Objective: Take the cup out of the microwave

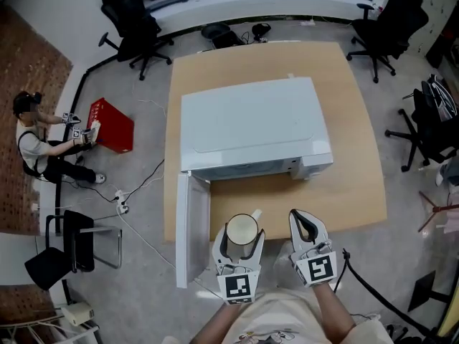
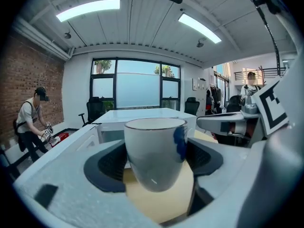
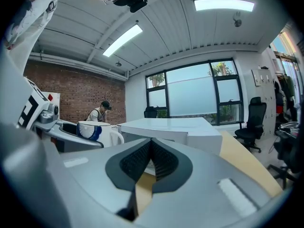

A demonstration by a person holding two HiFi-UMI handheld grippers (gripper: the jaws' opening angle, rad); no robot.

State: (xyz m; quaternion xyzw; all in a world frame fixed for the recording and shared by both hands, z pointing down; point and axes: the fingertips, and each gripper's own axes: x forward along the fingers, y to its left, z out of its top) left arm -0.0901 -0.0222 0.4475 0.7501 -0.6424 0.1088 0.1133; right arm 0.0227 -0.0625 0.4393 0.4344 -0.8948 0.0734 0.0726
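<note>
A white cup (image 1: 242, 229) with a blue mark sits upright between the jaws of my left gripper (image 1: 241, 236), which is shut on it, above the table's near edge in front of the microwave (image 1: 251, 127). In the left gripper view the cup (image 2: 156, 151) fills the middle, both pads pressed on its sides. The microwave door (image 1: 191, 228) hangs open toward me at the left. My right gripper (image 1: 307, 228) is held just right of the cup, its jaws shut with nothing between them. In the right gripper view the cup (image 3: 97, 129) shows at the left.
The wooden table (image 1: 358, 156) carries only the microwave. Black office chairs (image 1: 133, 27) stand on the floor around it. A person (image 1: 39, 145) crouches at a red box (image 1: 111, 126) far left. Cables (image 1: 140, 185) run over the floor left of the table.
</note>
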